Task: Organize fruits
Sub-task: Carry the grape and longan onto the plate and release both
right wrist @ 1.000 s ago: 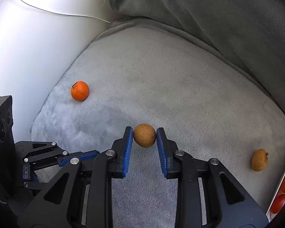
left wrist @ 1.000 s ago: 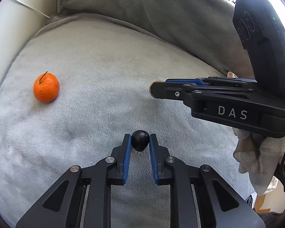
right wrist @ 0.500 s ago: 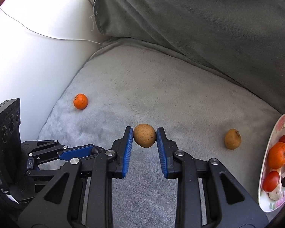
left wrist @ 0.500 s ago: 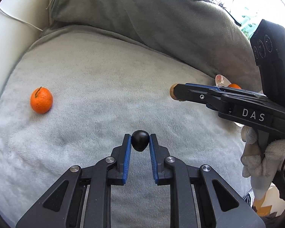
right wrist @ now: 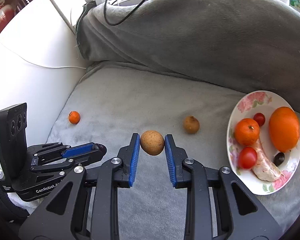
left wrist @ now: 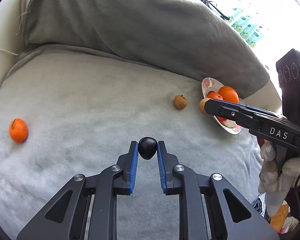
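While you are carrying the brown fruit (right wrist: pixel 152 142) clamped in the right gripper (right wrist: pixel 152 145) toward the plate (right wrist: pixel 248 102) at right of frame, and the left gripper (left wrist: pixel 147 150) is pinching the dark fruit (left wrist: pixel 147 147), keep both squeezes steady and release low over bare plate.

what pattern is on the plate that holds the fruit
White with pink flowers and green leaves around the plate rim, clearest in the right wrist view.
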A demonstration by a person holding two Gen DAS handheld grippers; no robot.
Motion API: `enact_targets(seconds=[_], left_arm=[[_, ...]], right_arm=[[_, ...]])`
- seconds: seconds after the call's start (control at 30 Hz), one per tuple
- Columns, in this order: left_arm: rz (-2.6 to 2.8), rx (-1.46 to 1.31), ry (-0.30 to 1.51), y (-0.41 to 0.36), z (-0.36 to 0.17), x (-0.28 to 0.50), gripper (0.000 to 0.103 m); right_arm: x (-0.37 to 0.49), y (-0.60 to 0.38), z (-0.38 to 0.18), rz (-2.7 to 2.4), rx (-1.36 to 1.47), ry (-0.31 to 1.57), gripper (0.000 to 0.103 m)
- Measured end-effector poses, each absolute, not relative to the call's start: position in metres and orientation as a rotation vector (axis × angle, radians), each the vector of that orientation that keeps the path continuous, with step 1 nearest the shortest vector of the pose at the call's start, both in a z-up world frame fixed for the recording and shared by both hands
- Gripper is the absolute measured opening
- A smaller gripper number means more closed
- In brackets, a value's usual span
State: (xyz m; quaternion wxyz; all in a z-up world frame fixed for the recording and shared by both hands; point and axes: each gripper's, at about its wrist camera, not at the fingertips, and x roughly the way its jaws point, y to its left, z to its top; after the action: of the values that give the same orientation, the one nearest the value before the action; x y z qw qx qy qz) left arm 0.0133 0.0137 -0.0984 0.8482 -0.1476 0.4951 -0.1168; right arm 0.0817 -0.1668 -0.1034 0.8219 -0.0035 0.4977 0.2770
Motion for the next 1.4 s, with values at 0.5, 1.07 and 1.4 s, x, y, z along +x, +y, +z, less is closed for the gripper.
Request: enact_targets(seconds=[0.5, 1.07, 1.4], left_arm=[[-0.390, -0.226, 1.033, -0.054, -0.087, 0.056, 0.017], [-0.523, -0.133, 1.007, -0.123, -0.071, 0.102, 0.018], [-0.562, -0.106, 1.018, -0.154, -0.073, 0.119, 0.018]], right_arm=[[0.079, -0.263, -0.097, 0.398, 0.118, 1.026, 0.027], [0.080, -0.324, -0.104, 0.266, 0.186, 1.025, 0.027], [0.085, -0.349, -0.114, 0.212, 0.195, 1.034, 0.027]])
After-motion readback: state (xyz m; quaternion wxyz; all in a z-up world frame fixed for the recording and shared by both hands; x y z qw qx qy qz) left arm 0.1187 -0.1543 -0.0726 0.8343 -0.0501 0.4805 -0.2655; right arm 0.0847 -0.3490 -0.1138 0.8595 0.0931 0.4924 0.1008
